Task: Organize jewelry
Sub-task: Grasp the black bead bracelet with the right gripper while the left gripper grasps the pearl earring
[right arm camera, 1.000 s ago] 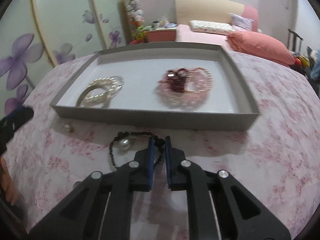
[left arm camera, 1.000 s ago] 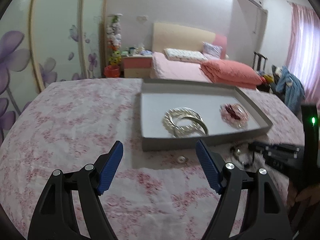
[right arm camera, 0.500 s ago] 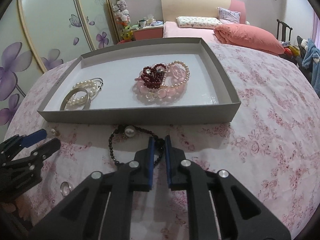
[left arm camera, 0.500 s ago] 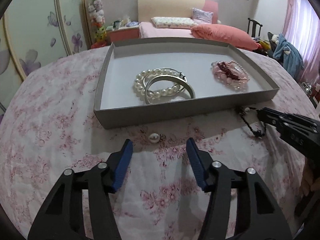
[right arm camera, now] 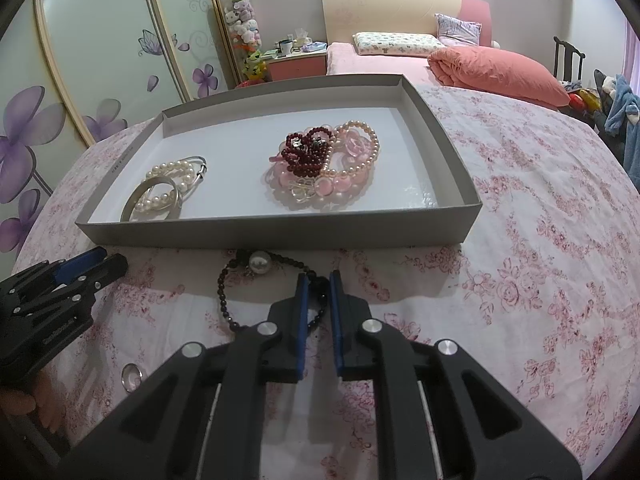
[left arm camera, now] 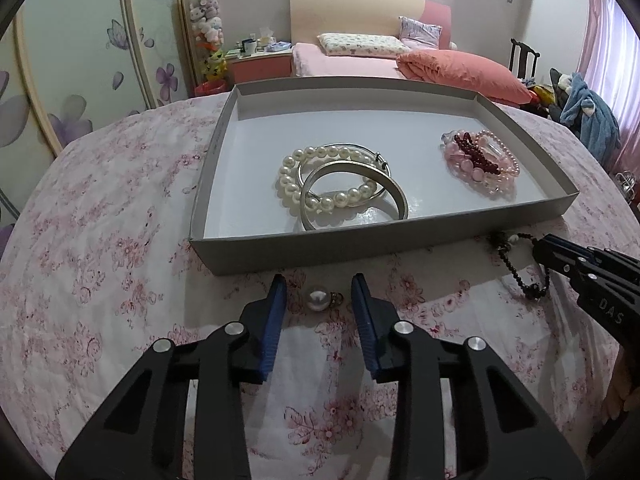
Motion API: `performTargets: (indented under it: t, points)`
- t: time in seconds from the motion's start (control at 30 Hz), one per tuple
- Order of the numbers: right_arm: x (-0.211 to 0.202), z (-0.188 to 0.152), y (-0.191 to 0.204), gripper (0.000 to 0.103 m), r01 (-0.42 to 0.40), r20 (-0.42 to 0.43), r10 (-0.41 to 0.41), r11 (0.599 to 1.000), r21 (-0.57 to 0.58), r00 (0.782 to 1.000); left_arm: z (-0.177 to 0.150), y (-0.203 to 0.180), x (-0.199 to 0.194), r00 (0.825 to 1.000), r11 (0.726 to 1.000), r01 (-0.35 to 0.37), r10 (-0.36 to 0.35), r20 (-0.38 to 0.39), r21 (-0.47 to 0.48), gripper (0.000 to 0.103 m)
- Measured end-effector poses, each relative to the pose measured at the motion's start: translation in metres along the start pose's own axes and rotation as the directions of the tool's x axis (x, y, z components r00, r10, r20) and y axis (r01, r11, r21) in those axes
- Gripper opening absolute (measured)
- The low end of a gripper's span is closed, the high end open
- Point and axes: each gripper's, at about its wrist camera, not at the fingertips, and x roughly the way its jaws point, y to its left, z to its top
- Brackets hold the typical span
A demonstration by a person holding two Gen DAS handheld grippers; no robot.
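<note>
Your left gripper (left arm camera: 319,300) has dropped to the cloth and its jaws are closing around the pearl (left arm camera: 318,299), not yet pinched, just before the tray (left arm camera: 360,246). Your right gripper (right arm camera: 318,294) stays clenched on the black bracelet (right arm camera: 228,300); both await the tray.

Open stretch of floral cloth (left arm camera: 100,264) left of the grey tray (left arm camera: 360,245), free for passing. Tray's near wall standing as a low barrier just beyond the pearl earring (left arm camera: 319,299). Inside, bare floor between the pearl-and-bangle pile (left arm camera: 340,188) and pink bead pile (left arm camera: 480,160). To the right, right gripper (right arm camera: 318,280) and black bead strand (right arm camera: 228,300) blocking.
</note>
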Motion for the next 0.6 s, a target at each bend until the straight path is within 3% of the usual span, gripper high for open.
performTargets:
  t: [0.07, 0.27, 0.6]
  points:
    - [-0.001, -0.001, -0.001, 0.011, -0.001, 0.000, 0.001, 1.000, 0.000, 1.000, 0.001, 0.000, 0.000, 1.000, 1.000, -0.001, 0.001, 0.001, 0.002, 0.021]
    - [-0.002, 0.000, -0.001, 0.011, -0.020, 0.009, 0.019, 1.000, 0.013, 1.000, 0.000, 0.002, -0.001, 1.000, 1.000, 0.009, -0.009, 0.003, 0.006, 0.020]
    - [-0.019, 0.012, 0.014, 0.011, -0.042, 0.102, 0.046, 0.998, -0.035, 0.994, -0.001, 0.007, -0.003, 1.000, 1.000, 0.018, -0.018, 0.004, -0.006, 0.020]
